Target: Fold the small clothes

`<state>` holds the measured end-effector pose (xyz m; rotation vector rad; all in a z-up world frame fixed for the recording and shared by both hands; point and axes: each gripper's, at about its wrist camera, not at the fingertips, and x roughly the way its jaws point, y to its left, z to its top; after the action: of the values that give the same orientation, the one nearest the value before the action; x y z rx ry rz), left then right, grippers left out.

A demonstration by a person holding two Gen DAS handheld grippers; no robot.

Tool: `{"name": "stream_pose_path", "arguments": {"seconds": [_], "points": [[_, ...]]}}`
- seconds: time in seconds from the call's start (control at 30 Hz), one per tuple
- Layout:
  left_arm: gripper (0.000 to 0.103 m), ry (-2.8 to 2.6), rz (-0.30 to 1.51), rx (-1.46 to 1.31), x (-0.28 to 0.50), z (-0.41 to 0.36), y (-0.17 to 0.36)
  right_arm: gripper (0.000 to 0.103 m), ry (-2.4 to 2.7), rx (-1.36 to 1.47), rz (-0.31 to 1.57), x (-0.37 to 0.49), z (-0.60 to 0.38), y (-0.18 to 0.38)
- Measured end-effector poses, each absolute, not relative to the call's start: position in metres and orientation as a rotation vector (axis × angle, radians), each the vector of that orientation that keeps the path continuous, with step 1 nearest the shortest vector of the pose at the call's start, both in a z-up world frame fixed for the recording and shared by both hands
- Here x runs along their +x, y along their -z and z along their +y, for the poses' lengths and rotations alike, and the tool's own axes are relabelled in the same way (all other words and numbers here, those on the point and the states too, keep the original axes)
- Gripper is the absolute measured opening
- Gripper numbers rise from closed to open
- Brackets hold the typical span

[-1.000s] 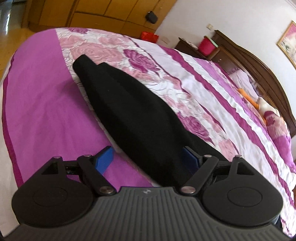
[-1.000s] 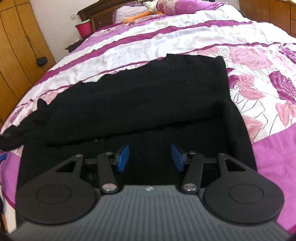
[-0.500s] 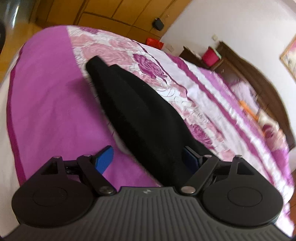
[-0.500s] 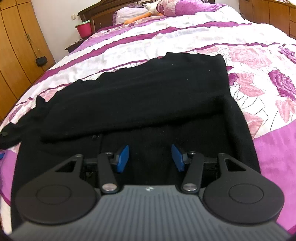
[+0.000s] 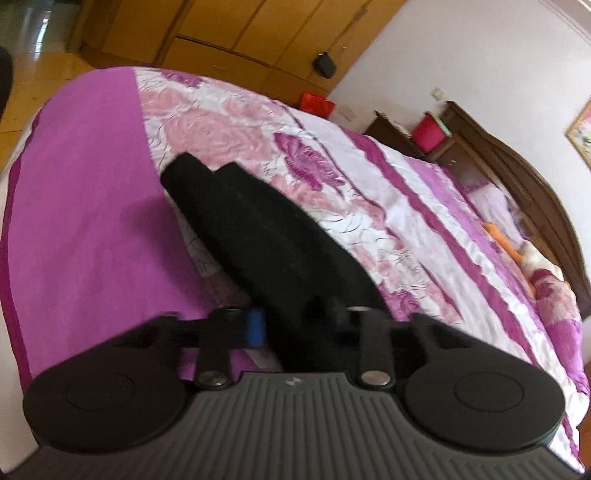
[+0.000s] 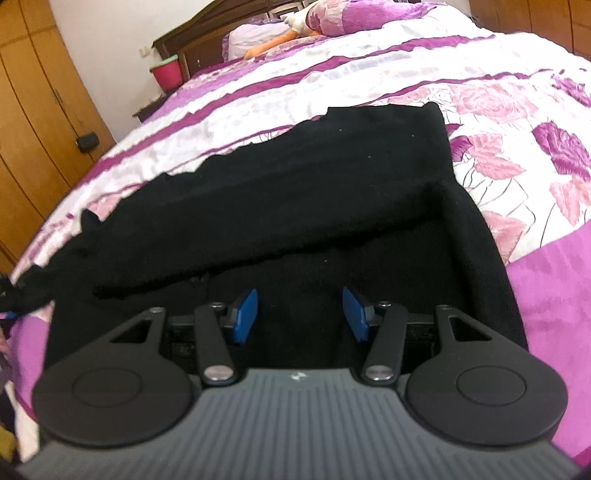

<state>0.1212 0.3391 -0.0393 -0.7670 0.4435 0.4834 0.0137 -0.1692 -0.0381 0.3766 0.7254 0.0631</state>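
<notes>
A black knit garment [image 6: 303, 192] lies on the bed, its upper part folded over the lower part. In the left wrist view its end [image 5: 266, 236] runs from the floral band down between my left fingers. My left gripper [image 5: 295, 326] has its jaws narrowed around the black cloth, the blue left pad [image 5: 255, 326] against it; the right pad is hidden by cloth. My right gripper [image 6: 301, 314] is open and empty, low over the garment's near edge, blue pads [image 6: 245, 314] apart.
The purple and floral bedspread [image 5: 85, 221] covers the bed. Wooden wardrobes [image 5: 207, 33] stand behind. A dark headboard [image 5: 535, 192], a red bucket [image 6: 168, 72] on a nightstand and an orange and white soft toy [image 5: 517, 251] are at the bed's head.
My left gripper's jaws have closed in from wide open onto the end of the black garment. My right gripper stays open and has shifted slightly over the garment.
</notes>
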Motion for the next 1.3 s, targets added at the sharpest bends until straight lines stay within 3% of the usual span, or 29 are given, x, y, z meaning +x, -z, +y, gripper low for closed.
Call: {"name": "stream_pose_path", "arguments": {"seconds": [0.03, 0.13, 0.5, 0.8, 1.03, 1.3], "points": [[0.013, -0.467, 0.425, -0.775, 0.116, 0.342, 0.035, 0.054, -0.063, 0.377, 0.725, 0.014, -0.169, 0.038], [0.01, -0.476, 0.362, -0.74, 0.092, 0.339, 0.018, 0.056, -0.098, 0.473, 0.703, 0.004, -0.177, 0.036], [0.009, -0.507, 0.276, -0.699, 0.029, 0.309, 0.002, 0.056, -0.16, 0.487, 0.65, -0.012, -0.18, 0.025], [0.009, -0.176, 0.156, -0.567, 0.032, 0.25, -0.078, 0.056, -0.189, 0.463, 0.619, -0.021, -0.18, 0.021], [0.009, 0.108, 0.185, -0.499, 0.058, 0.158, -0.106, 0.056, -0.162, 0.447, 0.601, -0.027, -0.182, 0.018], [0.01, 0.273, 0.34, -0.437, 0.095, 0.046, -0.074, 0.056, -0.122, 0.459, 0.566, -0.037, -0.202, 0.019]]}}
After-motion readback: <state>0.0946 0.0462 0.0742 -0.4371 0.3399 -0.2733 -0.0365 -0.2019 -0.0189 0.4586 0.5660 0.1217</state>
